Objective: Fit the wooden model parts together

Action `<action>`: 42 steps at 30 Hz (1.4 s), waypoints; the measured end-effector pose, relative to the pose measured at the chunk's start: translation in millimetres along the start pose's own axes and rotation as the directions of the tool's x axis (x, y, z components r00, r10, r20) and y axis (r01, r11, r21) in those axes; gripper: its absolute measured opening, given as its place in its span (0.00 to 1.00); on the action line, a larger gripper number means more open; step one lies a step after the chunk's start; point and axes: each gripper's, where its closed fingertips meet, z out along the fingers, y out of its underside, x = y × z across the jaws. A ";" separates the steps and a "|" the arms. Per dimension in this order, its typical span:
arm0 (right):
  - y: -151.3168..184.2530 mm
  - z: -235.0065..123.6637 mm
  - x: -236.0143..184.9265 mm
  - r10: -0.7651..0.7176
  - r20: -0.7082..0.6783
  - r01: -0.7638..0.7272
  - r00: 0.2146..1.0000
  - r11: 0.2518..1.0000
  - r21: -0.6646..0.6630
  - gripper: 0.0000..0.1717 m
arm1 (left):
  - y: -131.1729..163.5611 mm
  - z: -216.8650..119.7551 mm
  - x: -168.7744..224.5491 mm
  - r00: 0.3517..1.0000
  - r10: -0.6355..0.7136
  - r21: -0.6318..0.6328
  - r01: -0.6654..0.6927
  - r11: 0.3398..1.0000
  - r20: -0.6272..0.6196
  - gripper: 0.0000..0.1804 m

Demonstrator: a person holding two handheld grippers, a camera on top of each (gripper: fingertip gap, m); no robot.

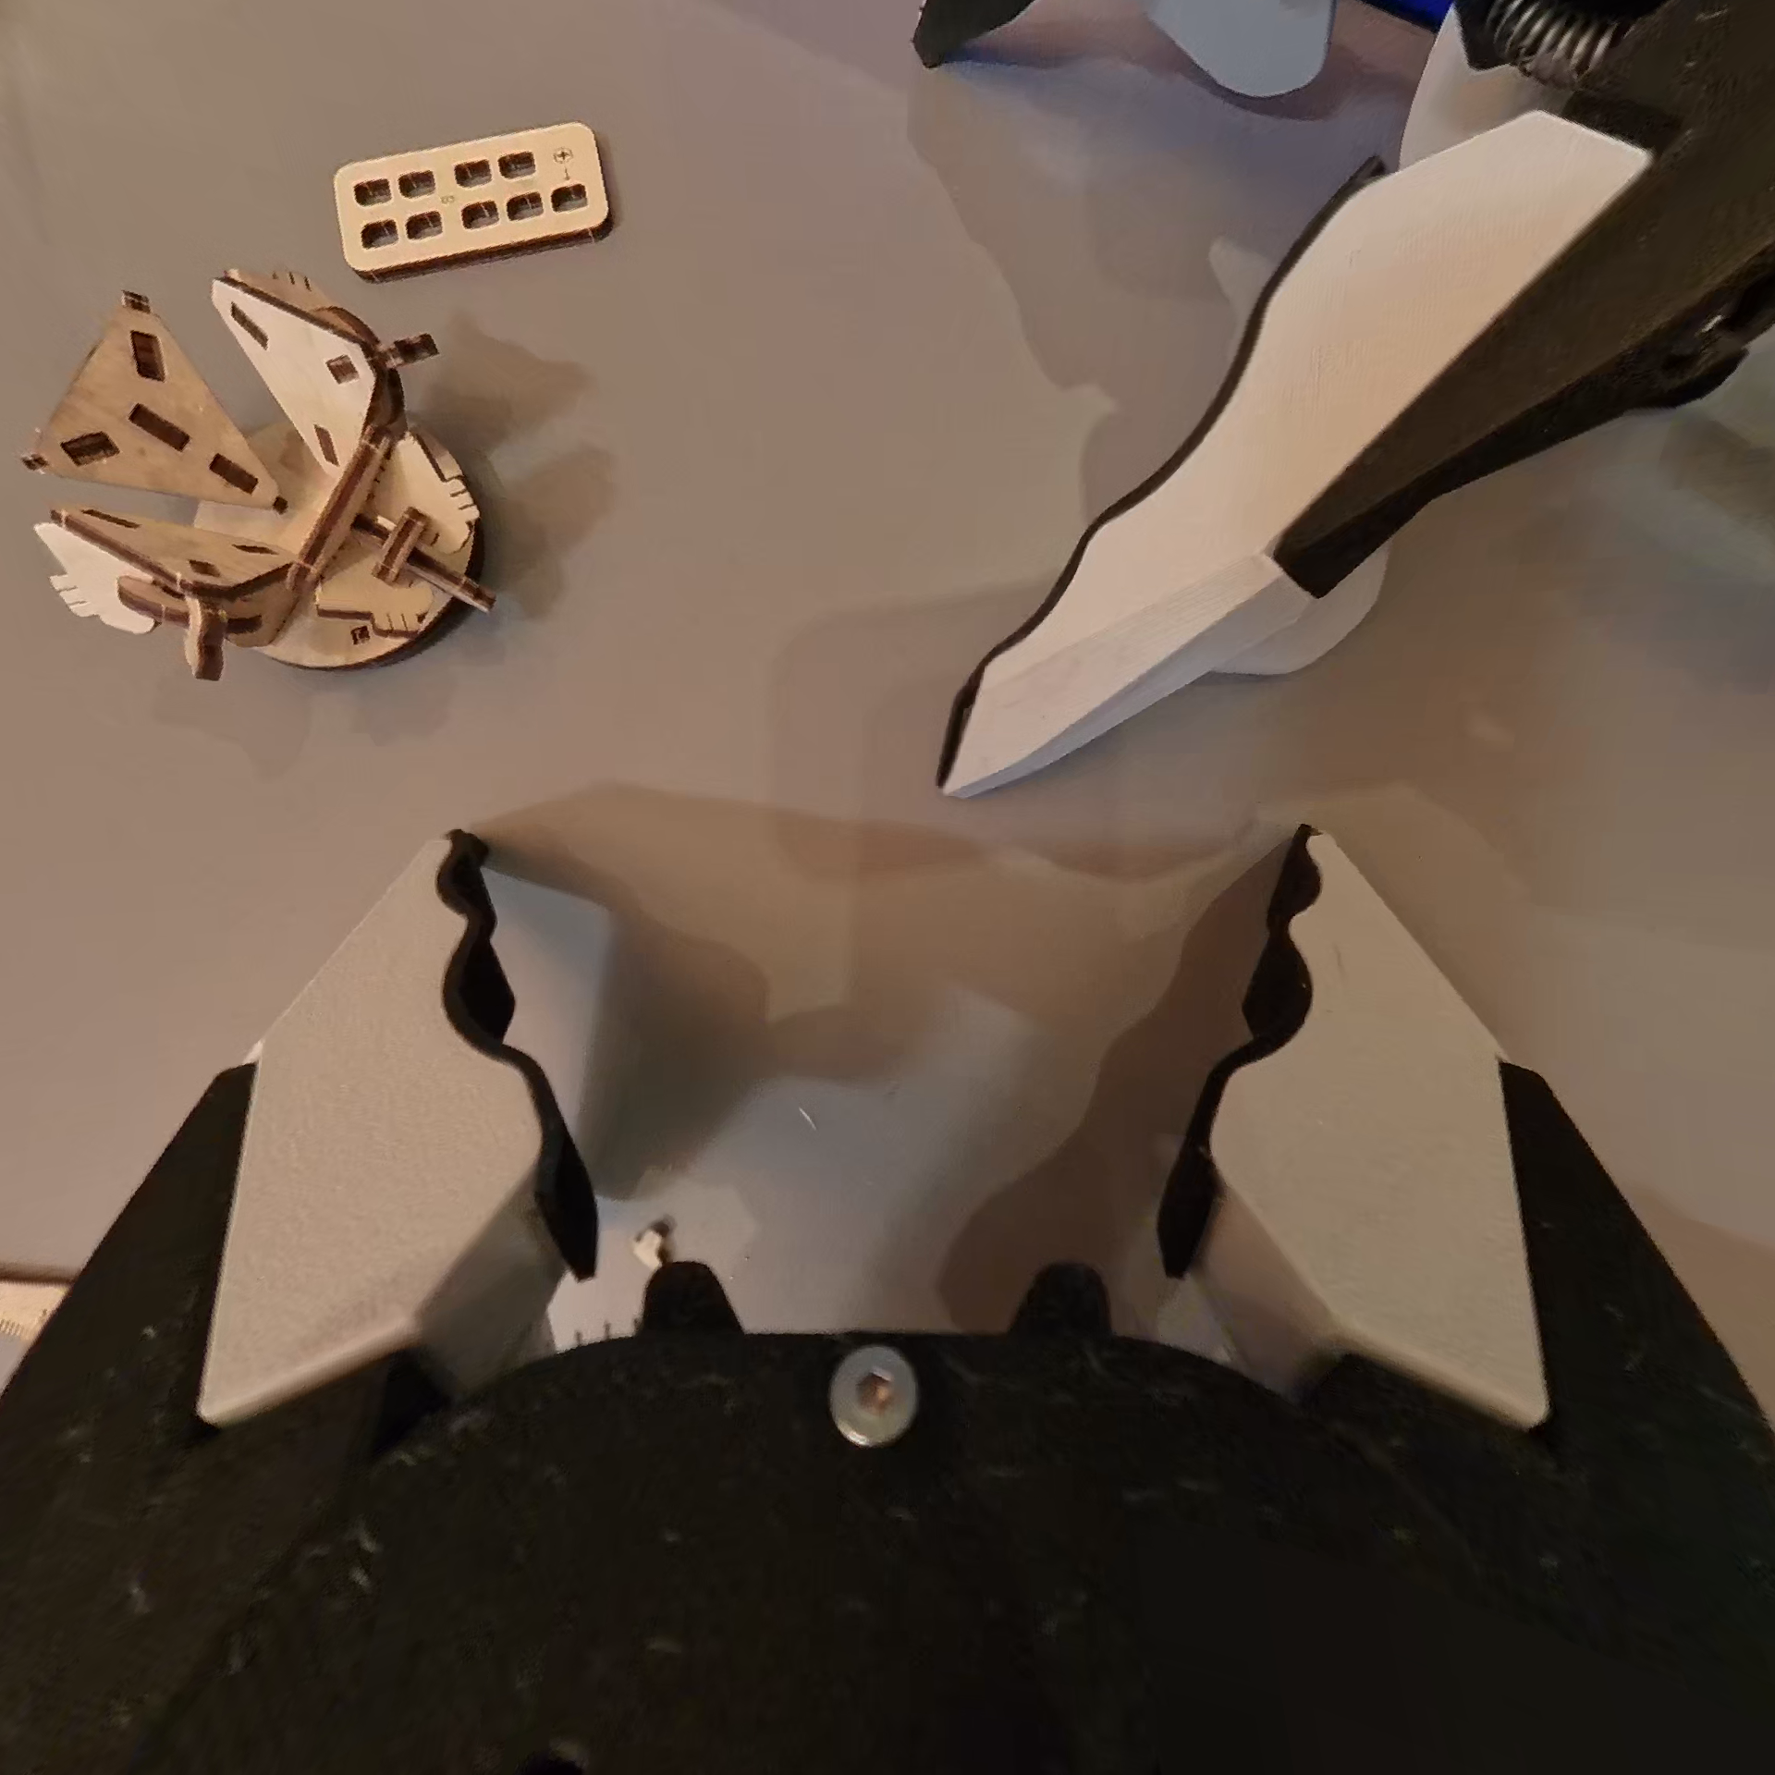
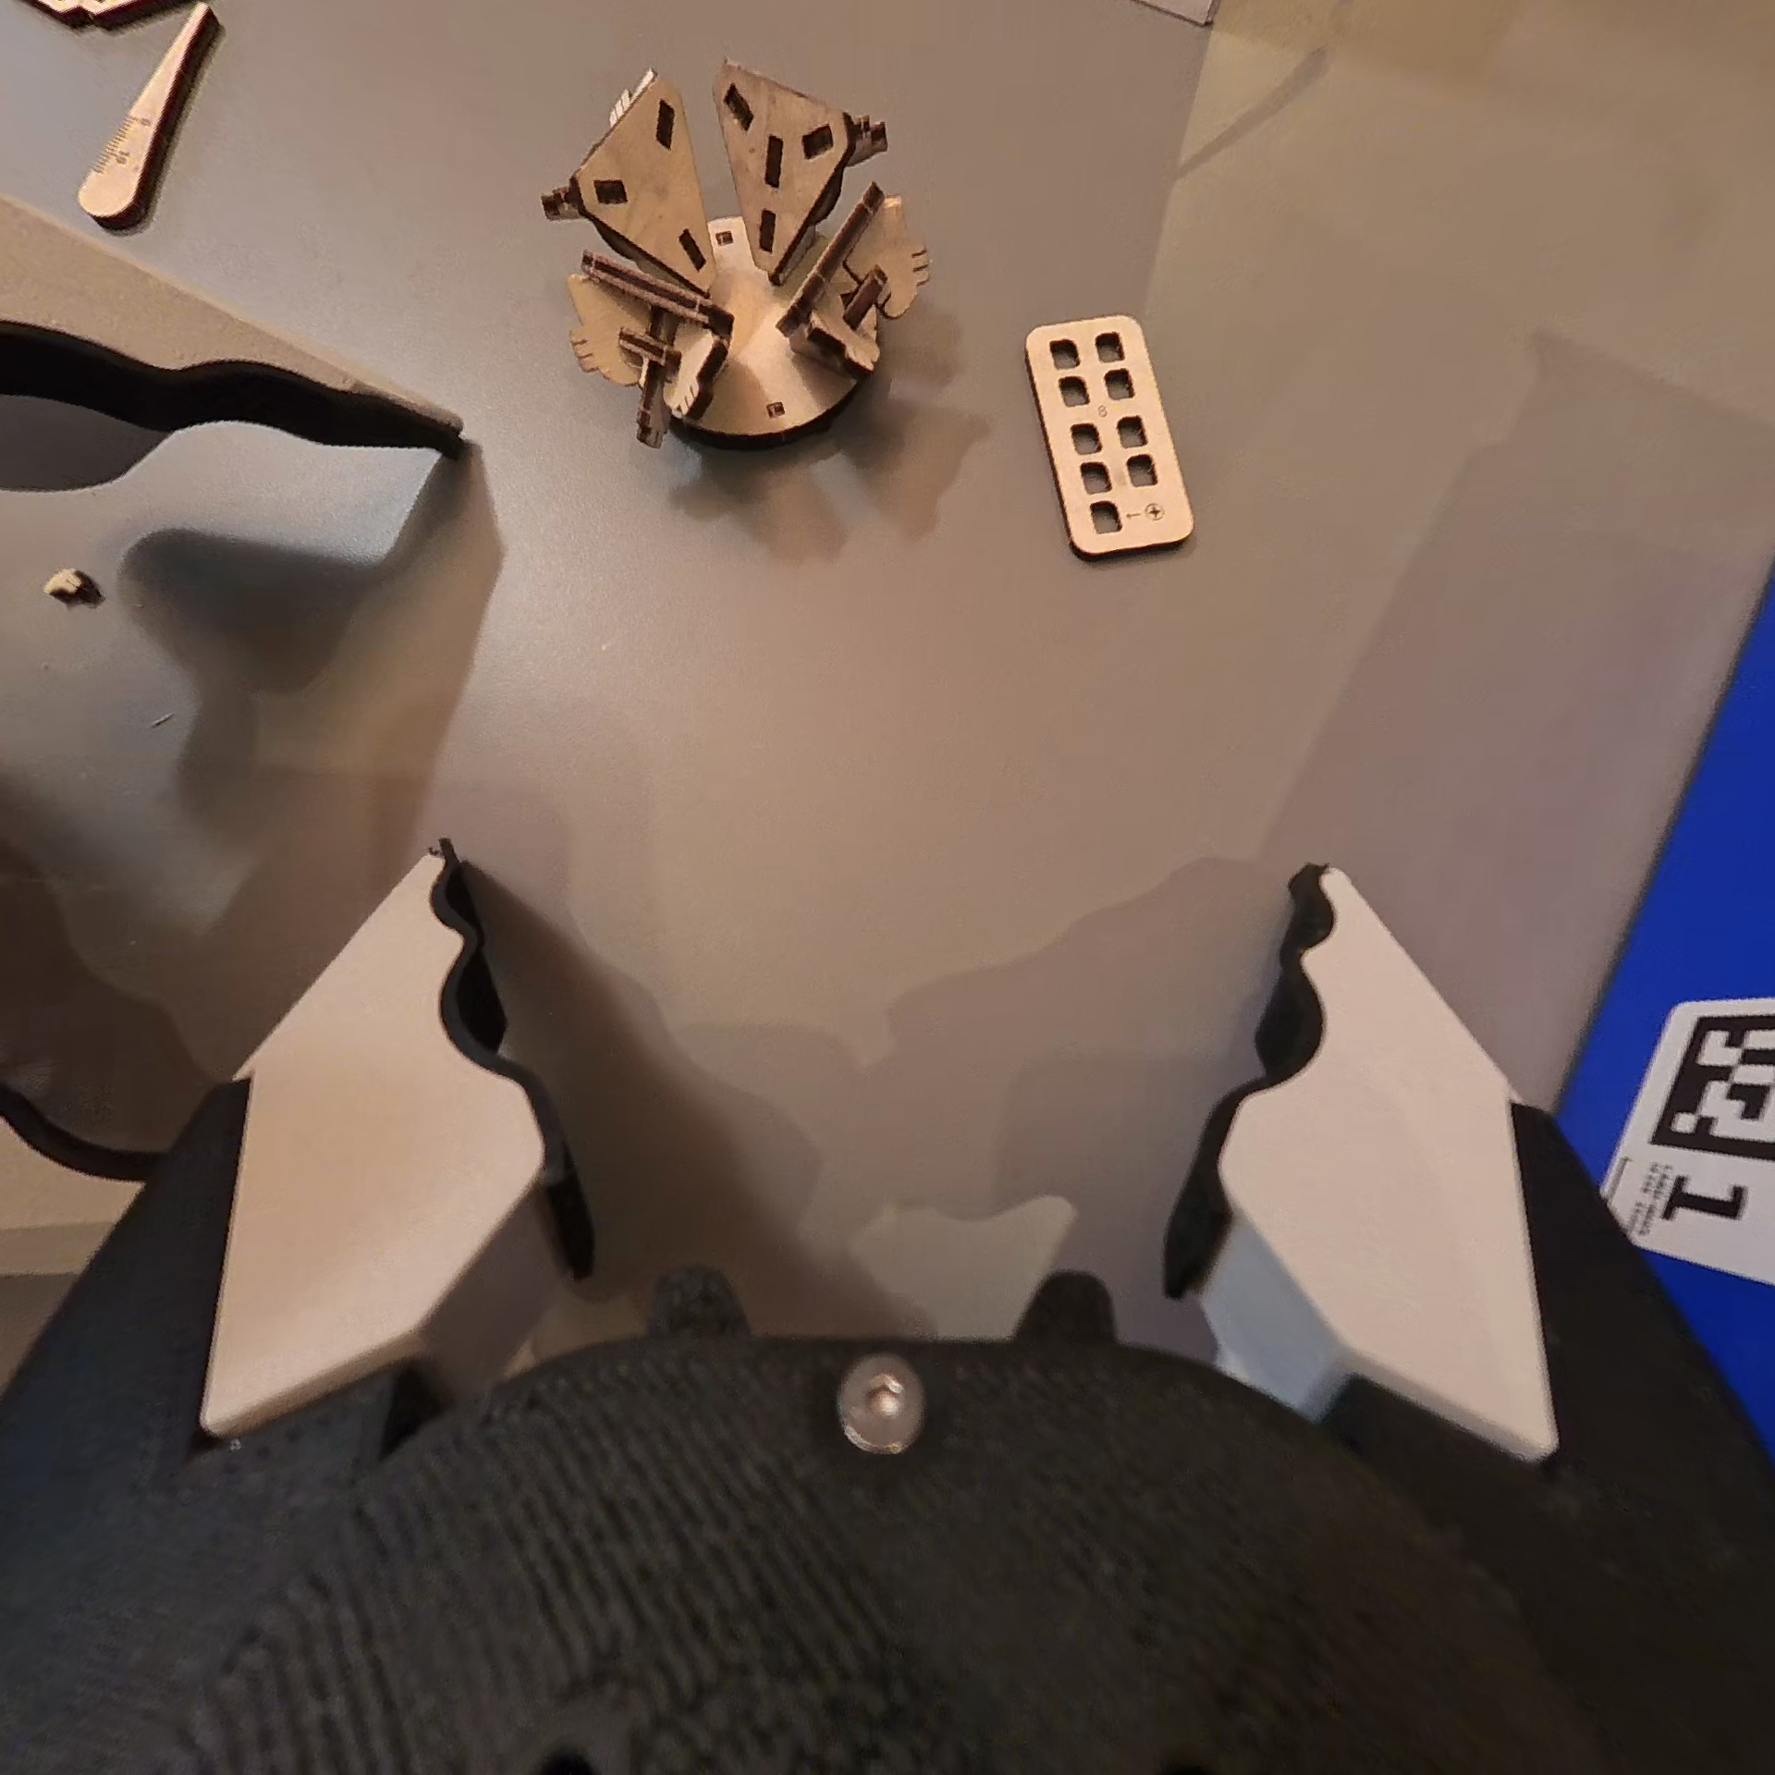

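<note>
Both grippers have their white fingers spread wide apart, with nothing between them. Under the left gripper (image 1: 884, 836) and the right gripper (image 2: 884, 860) there is only the bare grey table (image 2: 864, 720), and neither one touches any of the wooden things. In the left wrist view, one big white finger (image 1: 1249, 461) of the right gripper reaches in from the top right corner. In the right wrist view, a finger (image 2: 221, 384) of the left gripper sticks in from the left edge.

A blue board (image 2: 1671, 941) lies along the right side of the table, and a white card with black squares (image 2: 1700, 1153) sits on it.

Next in size is a little wooden model (image 2: 740, 279) on a round base, with flat pointed pieces standing up from it. It stands well ahead of both grippers.

Near it lies a small flat wooden plate with ten holes (image 2: 1109, 437). A thin wooden stick with tiny marks (image 2: 144, 134) lies far off at the top left. A tiny pale crumb (image 2: 69, 581) sits near the left gripper.
</note>
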 end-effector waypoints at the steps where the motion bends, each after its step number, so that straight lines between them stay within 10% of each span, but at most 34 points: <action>1: 0.0 0.0 0.0 0.000 0.000 0.000 1.000 1.000 0.000 0.93 | -0.7 1.2 -1.2 1.000 0.006 -0.004 -0.006 1.000 -0.006 0.86; 21: -5.2 4.5 1.2 -0.014 0.011 0.014 1.000 1.000 -0.005 0.93 | -5.4 5.5 -3.2 0.997 0.054 -0.002 -0.054 0.999 -0.052 0.88; 26: -22.7 -12.1 33.1 -0.092 -0.248 0.101 0.964 0.995 0.025 0.81 | -7.1 5.0 -2.5 0.993 0.097 -0.008 -0.098 0.995 -0.061 0.85; 31: -52.6 -28.8 35.2 -0.238 -0.352 0.266 0.905 0.964 0.031 0.77 | -29.2 -32.5 -19.3 0.986 0.143 0.125 -0.153 0.980 0.085 0.55; 33: -66.3 -26.0 20.0 -0.229 -0.281 0.259 0.932 0.963 0.072 0.76 | -40.1 -64.7 -24.0 0.986 0.149 0.234 -0.162 0.959 0.072 0.58; 42: -175.4 -29.0 -32.5 -0.248 -0.094 0.265 0.964 0.876 0.404 0.82 | -28.8 -222.7 -139.7 0.997 -0.053 0.699 -0.002 0.715 0.057 0.10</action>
